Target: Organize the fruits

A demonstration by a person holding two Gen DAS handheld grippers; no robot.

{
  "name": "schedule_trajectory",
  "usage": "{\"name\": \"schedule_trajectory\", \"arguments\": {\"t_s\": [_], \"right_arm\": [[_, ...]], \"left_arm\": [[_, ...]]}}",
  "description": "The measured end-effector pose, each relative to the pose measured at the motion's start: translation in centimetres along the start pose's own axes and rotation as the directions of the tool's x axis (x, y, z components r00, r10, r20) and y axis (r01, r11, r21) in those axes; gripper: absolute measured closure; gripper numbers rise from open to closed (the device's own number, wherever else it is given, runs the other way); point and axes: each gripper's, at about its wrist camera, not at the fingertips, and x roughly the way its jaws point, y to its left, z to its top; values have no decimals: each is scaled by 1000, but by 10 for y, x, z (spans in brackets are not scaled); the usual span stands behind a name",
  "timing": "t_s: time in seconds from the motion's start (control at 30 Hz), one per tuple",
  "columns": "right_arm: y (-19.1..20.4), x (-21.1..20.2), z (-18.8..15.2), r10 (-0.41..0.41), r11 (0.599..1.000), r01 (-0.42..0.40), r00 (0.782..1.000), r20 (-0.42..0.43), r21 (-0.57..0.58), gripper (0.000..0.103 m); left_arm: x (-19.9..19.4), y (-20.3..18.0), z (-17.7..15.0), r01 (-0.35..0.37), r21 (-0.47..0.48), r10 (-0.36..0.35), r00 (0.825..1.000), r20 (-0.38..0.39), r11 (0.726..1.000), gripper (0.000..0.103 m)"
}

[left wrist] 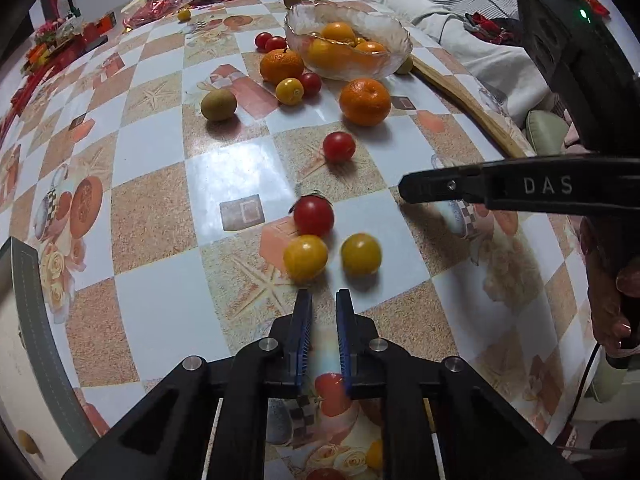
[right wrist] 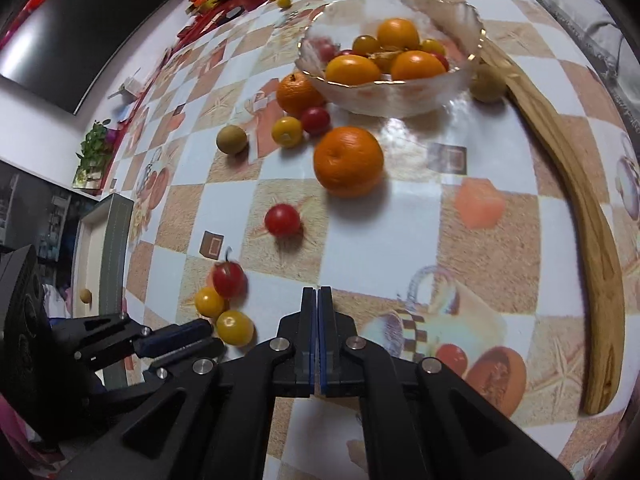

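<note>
Both my wrist cameras look steeply down past my jaws, close over the table (left wrist: 160, 208). Ahead of both jaws, they share the glass bowl (left wrist: 394, 36) (right wrist: 460, 76) and scattered fruit.

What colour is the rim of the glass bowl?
Gold trim along the scalloped rim of the clear glass bowl, clearest in the right wrist view.

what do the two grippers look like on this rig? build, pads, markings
Both are black plastic linkage frames with silver pivot pins and blue ribbed pads. The left gripper shows its pads edge-on. The right gripper has "DAS" in pale letters on its finger in the left view, a green light on its body, and a thin black cable.
</note>
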Motion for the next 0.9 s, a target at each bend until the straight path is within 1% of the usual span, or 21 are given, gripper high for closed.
{"name": "schedule_trajectory", "arguments": {"t_s": [0.07, 0.13, 0.2, 0.23, 0.27, 0.3, 0.33, 0.4, 0.43, 0.47, 0.5, 0.53, 0.57, 0.63, 0.73, 0.9], "right_arm": [[0, 1, -1, 0, 1000, 0, 1000, -7, 0, 101], [1, 2, -1, 29, 1000, -28, 999, -14, 11, 100], [4, 1, 0, 37, 999, -37, 999, -12, 13, 92], [6, 0, 0, 33, 999, -33, 999, -7, 11, 80], [7, -2, -1, 32, 999, -32, 999, -4, 11, 61], [8, -3, -2, 30, 999, -30, 1000, 1, 12, 51], [8, -6, -3, 22, 1000, -22, 1000, 10, 11, 36], [10, -12, -7, 1, 1000, -1, 1000, 27, 0, 34], [10, -14, -8, -7, 1000, 7, 1000, 29, -5, 34], [11, -16, -11, -17, 1000, 18, 999, 31, -12, 34], [12, -16, -13, -26, 999, 27, 999, 30, -17, 34], [14, -16, -15, -36, 999, 37, 999, 25, -26, 34], [14, -15, -16, -38, 999, 38, 999, 22, -32, 34], [16, -14, -20, -40, 999, 41, 999, 15, -37, 34], [20, -8, -24, -42, 998, 42, 999, 0, -50, 34], [29, -1, -28, -56, 996, 55, 998, -13, -76, 36]], "left_arm": [[0, -1, 0, -6, 10, 6, 1000, 0, 1000, 87], [1, -3, 1, -16, 18, 16, 1000, -2, 1000, 87], [0, -3, 1, -21, 12, 21, 1000, -3, 1000, 87], [0, -2, 0, -22, 8, 22, 1000, -5, 1000, 87], [0, -2, 0, -23, 6, 23, 1000, -6, 1000, 87], [0, -2, -1, -31, 6, 31, 999, -11, 999, 87], [-1, -2, -2, -39, 9, 39, 999, -15, 999, 87], [-2, 0, -3, -51, 11, 51, 998, -22, 999, 85], [-2, 1, -4, -53, 8, 54, 998, -25, 999, 73], [-6, 3, -4, -48, -1, 48, 999, -18, 999, 54], [-9, 3, -5, -59, -5, 59, 998, -5, 998, 43], [-13, 4, -6, -84, -6, 85, 996, 13, 996, 30], [-19, 4, -6, -102, -4, 102, 994, 39, 995, 30], [-22, 8, -6, -100, -9, 101, 994, 39, 995, 30], [-19, 16, -3, -135, -16, 136, 990, 36, 991, 30], [-17, 40, 6, -183, -71, 186, 982, 42, 981, 30]]}}
